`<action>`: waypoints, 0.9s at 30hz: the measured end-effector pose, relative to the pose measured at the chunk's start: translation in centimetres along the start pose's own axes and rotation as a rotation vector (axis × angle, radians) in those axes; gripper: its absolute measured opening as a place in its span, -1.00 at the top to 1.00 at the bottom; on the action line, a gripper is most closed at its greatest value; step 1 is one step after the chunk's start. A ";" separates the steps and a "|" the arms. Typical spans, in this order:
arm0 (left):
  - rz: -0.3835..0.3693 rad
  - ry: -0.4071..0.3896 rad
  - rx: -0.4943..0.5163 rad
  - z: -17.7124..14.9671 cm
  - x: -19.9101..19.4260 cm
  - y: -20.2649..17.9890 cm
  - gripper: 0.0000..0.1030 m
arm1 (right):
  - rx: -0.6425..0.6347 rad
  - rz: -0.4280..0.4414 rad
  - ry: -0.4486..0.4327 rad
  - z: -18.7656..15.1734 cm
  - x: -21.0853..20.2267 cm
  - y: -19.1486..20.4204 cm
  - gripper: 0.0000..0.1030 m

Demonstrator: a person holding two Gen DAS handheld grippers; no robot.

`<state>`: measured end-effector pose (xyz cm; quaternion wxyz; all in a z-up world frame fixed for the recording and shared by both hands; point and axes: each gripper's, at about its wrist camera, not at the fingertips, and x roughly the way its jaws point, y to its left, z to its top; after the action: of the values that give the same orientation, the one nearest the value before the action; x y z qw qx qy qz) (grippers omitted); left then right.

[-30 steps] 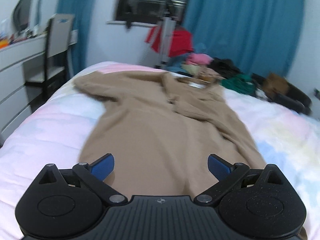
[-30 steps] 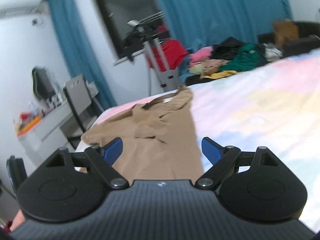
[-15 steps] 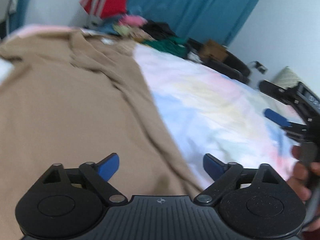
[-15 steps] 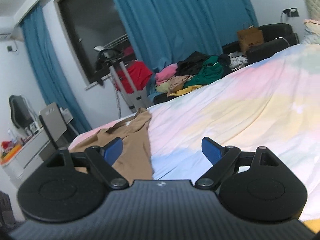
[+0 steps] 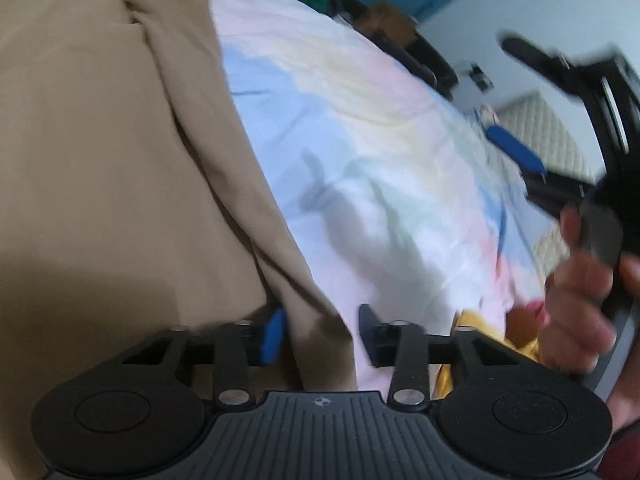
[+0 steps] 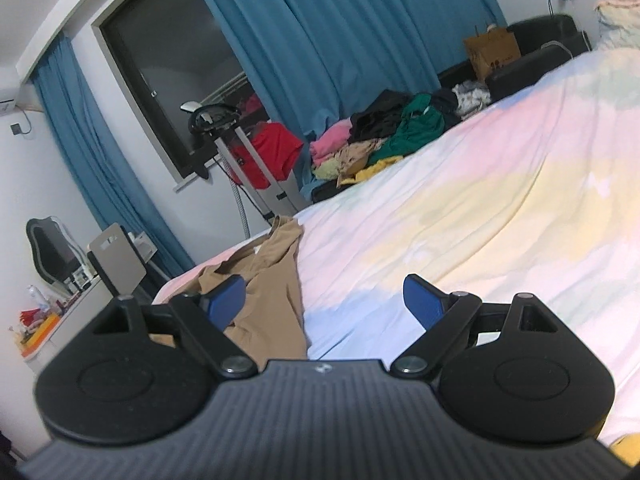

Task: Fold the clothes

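Note:
A tan garment (image 5: 100,168) lies spread on the pastel bed sheet (image 5: 380,168), its right edge running down toward me. My left gripper (image 5: 320,336) points down at the garment's near right corner. Its jaws are closing, and the hem fills the narrow gap between the blue pads. In the right wrist view the same tan garment (image 6: 272,280) lies at the left of the bed. My right gripper (image 6: 324,300) hovers open above the sheet with nothing between its fingers. A hand (image 5: 580,300) holds that gripper at the right of the left wrist view.
A pile of clothes (image 6: 384,140) lies past the far side of the bed, by blue curtains (image 6: 340,40). A stand with a red cloth (image 6: 272,152), a chair (image 6: 116,260) and a desk (image 6: 52,320) are at the left. Something yellow (image 5: 488,340) lies at the near bed edge.
My left gripper swung right and tipped down onto the garment's right hem, and its jaws went from wide open to nearly shut on the fabric. The right gripper drifted right, still open.

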<state>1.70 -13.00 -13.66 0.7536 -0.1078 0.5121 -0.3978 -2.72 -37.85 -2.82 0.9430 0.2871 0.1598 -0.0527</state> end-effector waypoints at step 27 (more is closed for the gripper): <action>0.127 -0.007 -0.271 -1.7 -11.0 9.6 0.82 | -0.106 -0.008 0.151 -2.5 1.5 2.9 -0.69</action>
<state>3.21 1.53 -12.31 0.7575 -0.1772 0.5643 -0.2763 -1.45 -34.05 -3.78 0.9419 0.2395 0.2340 -0.0263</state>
